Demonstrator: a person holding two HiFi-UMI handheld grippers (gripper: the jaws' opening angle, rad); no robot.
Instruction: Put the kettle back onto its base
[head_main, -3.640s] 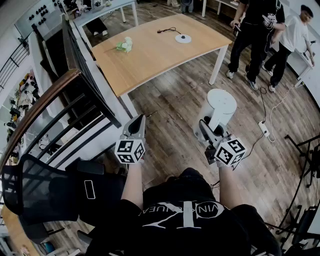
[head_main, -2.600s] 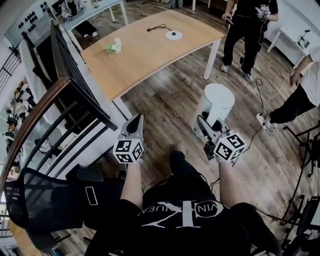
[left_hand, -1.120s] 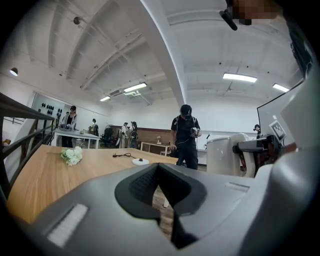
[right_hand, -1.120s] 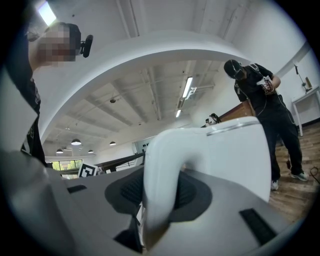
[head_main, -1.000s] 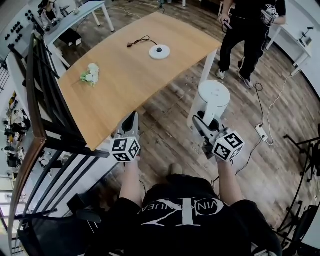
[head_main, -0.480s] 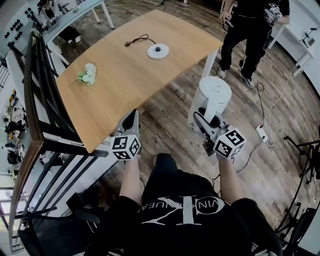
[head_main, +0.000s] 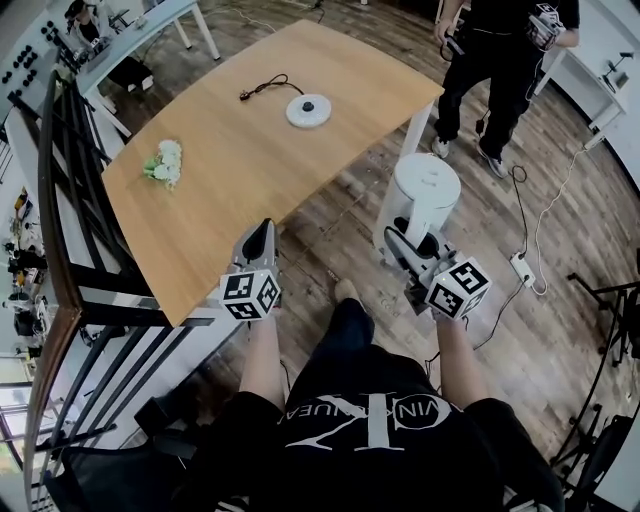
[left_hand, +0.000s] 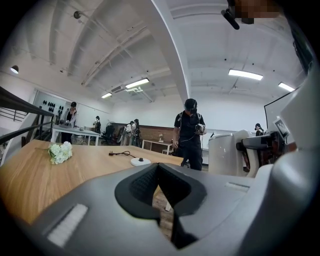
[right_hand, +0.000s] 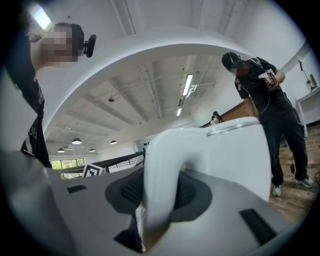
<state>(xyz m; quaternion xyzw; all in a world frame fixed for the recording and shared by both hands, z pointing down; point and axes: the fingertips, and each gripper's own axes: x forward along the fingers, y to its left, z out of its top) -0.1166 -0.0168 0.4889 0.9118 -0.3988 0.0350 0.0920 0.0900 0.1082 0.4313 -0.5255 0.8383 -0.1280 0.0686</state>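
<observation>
A white kettle (head_main: 428, 196) hangs in the air over the wooden floor, off the table's near right corner. My right gripper (head_main: 402, 242) is shut on its handle (right_hand: 161, 170), which fills the space between the pads, with the kettle body (right_hand: 235, 155) beyond it. The round white base (head_main: 308, 110), with its black cord, lies on the far side of the wooden table (head_main: 230, 190). My left gripper (head_main: 261, 232) is level at the table's near edge, shut and empty. In the left gripper view, the base (left_hand: 140, 161) lies ahead on the tabletop and the kettle (left_hand: 223, 155) is at the right.
A small bunch of white flowers (head_main: 163, 162) lies on the table's left part. A person in black (head_main: 492, 48) stands past the far right corner. A power strip (head_main: 524, 266) and cables lie on the floor at the right. A dark railing (head_main: 60, 200) runs along the left.
The table has come nearer as I step toward it. Both grippers have moved forward together, the right one still carrying the kettle. The left gripper's tip now reaches the table edge.
</observation>
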